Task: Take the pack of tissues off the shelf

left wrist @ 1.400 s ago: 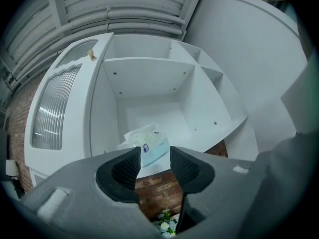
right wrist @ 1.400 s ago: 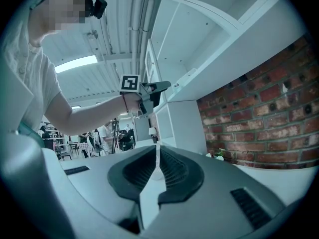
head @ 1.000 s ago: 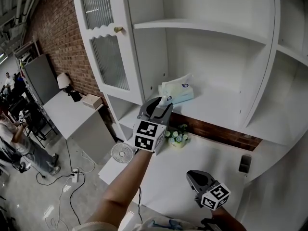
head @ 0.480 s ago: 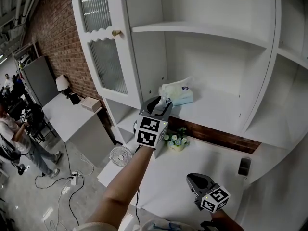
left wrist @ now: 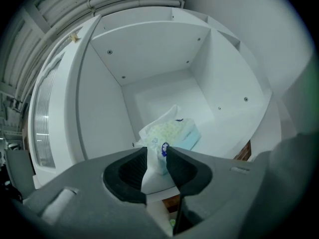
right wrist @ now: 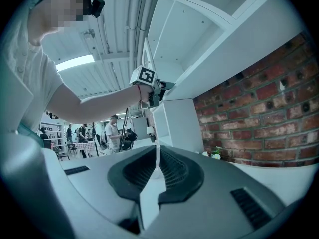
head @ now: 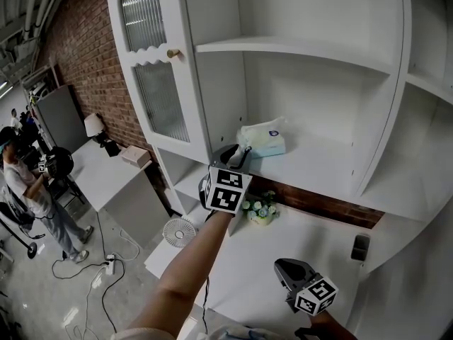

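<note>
The left arm reaches out level toward the cabinet, holding the left claw at the front edge of the shelf. Its jaws have just been closing and now pinch the near end of the pack of tissues, which lies on that shelf. The right claw hovers level, low over the white surface, jaws together and empty.

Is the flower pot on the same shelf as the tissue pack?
No, the small pot of pale flowers stands on the white counter, below the pale-blue tissue pack.
</note>
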`<state>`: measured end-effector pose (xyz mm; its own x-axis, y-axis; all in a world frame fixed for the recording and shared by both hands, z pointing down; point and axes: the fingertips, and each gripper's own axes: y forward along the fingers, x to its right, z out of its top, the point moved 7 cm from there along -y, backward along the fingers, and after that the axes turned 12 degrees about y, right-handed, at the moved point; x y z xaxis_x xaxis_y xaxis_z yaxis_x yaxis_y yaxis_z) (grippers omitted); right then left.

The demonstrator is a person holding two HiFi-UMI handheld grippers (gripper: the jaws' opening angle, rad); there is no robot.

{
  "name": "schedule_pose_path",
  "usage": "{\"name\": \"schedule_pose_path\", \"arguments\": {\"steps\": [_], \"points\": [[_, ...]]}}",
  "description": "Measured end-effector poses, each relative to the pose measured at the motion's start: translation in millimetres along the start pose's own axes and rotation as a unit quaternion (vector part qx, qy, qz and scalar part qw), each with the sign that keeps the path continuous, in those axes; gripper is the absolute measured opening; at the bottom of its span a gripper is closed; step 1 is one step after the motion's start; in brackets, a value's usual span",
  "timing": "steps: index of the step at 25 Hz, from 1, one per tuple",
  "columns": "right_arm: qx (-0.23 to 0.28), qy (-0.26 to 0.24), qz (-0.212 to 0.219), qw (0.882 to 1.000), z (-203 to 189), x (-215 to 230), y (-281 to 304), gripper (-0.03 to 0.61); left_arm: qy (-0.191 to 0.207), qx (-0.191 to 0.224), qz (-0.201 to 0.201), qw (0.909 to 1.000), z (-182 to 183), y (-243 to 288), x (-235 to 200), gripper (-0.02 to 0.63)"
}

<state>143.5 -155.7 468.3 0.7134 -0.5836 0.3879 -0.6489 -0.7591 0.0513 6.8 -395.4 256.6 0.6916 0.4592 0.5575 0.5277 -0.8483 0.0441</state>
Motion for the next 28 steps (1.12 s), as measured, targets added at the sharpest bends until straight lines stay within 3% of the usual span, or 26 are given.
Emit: {"name": "schedule_pose_path", "arguments": {"steps": [7,28], "points": [[0.003,0.001,-0.005,1.0,0,1,-4,0.018,0.025,-0.03,0.0,0.9993,5,5,6,0.045],[-0.003,-0.005,0.001,1.0,-1,-8,-12,0.018,-0.005,0.027,0.008,0.9996,8,-30,12,0.011]]}}
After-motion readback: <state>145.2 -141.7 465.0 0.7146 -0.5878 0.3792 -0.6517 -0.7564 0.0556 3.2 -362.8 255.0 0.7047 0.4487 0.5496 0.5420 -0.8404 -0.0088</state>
